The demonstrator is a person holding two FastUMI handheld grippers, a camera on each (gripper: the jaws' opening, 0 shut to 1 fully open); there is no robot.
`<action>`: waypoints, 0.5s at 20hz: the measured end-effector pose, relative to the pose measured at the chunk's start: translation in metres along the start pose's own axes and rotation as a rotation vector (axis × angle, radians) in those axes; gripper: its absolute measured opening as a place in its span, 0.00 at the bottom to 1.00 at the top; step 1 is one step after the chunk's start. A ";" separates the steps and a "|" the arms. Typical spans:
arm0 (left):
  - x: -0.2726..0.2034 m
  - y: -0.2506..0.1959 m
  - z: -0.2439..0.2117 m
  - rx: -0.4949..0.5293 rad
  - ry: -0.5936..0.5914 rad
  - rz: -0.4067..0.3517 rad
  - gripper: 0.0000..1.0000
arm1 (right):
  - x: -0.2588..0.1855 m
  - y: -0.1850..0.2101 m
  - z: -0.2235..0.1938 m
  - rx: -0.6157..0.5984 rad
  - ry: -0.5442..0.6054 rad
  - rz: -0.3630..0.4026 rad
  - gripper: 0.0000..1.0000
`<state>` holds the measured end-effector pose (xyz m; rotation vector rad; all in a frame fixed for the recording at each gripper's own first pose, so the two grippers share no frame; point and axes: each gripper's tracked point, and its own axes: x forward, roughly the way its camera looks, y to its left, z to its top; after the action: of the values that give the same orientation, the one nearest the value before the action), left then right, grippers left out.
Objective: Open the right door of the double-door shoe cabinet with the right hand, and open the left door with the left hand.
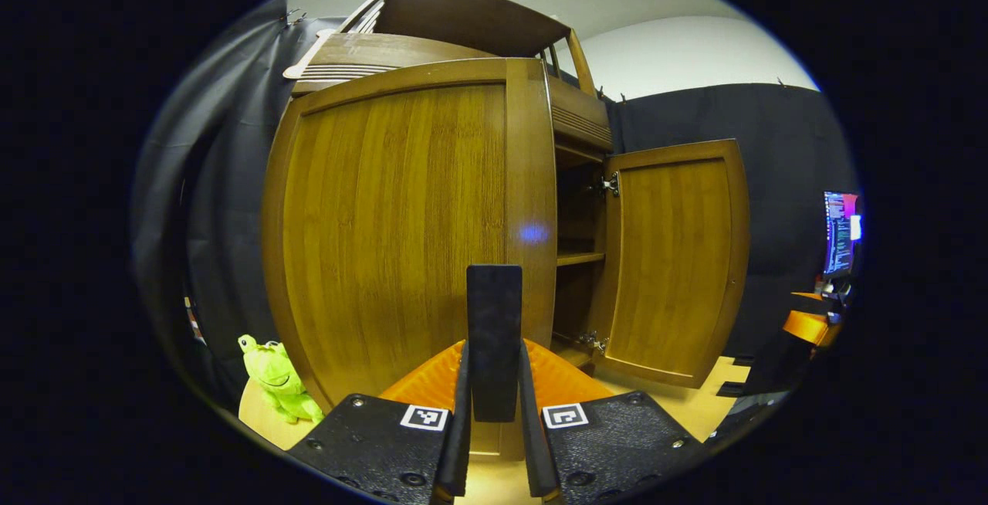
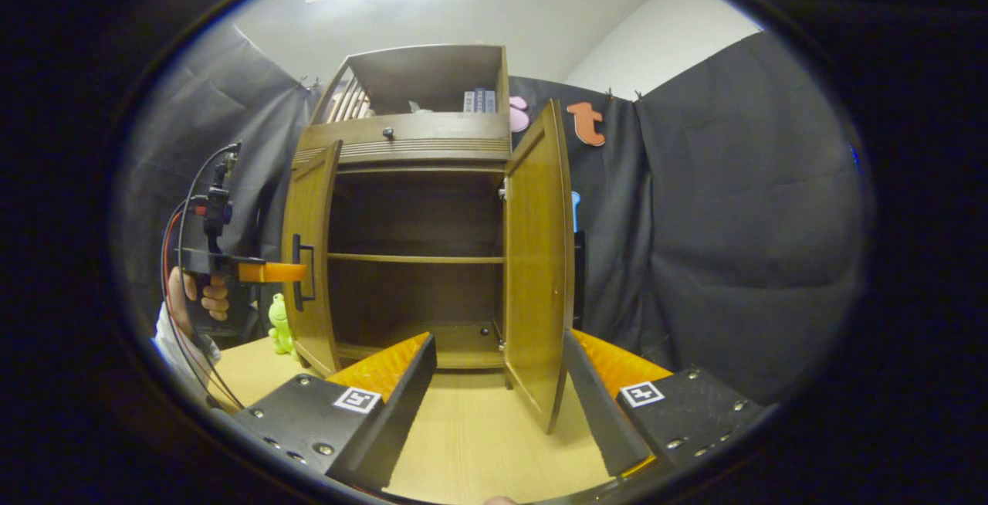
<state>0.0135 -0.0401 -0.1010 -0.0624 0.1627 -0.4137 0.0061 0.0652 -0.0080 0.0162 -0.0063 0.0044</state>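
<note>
Both rigid wooden doors stand open: left gripper (image 1: 494, 381) jaws clamped on the left door (image 1: 401, 227) handle (image 1: 494, 335), lower centre; right gripper (image 2: 498, 389) jaws apart beside the right door (image 2: 538, 258)

My left gripper (image 1: 494, 412) is clamped on the black handle (image 1: 494, 335), bottom centre. The left door (image 1: 401, 227) takes up mid-frame, swung open. The right door (image 1: 671, 258) hangs open right of it, and a green frog plush (image 1: 276, 377) sits lower left.

One shoe cabinet (image 2: 417, 258), two doors, one frog toy (image 1: 276, 377), one monitor (image 1: 840, 233).
</note>
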 end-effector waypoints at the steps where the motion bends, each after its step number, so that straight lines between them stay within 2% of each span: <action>1: -0.004 0.001 0.001 0.001 0.001 -0.001 0.30 | 0.002 0.003 0.000 -0.005 -0.004 0.011 0.97; 6: -0.024 0.004 0.000 0.023 0.000 0.013 0.31 | 0.005 0.002 -0.008 -0.012 0.013 0.014 0.97; 10: -0.036 0.008 0.001 0.022 -0.004 0.018 0.31 | 0.009 0.004 -0.007 0.059 0.004 0.046 0.97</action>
<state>-0.0156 -0.0178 -0.0959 -0.0404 0.1550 -0.3977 0.0154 0.0698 -0.0151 0.0751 -0.0023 0.0510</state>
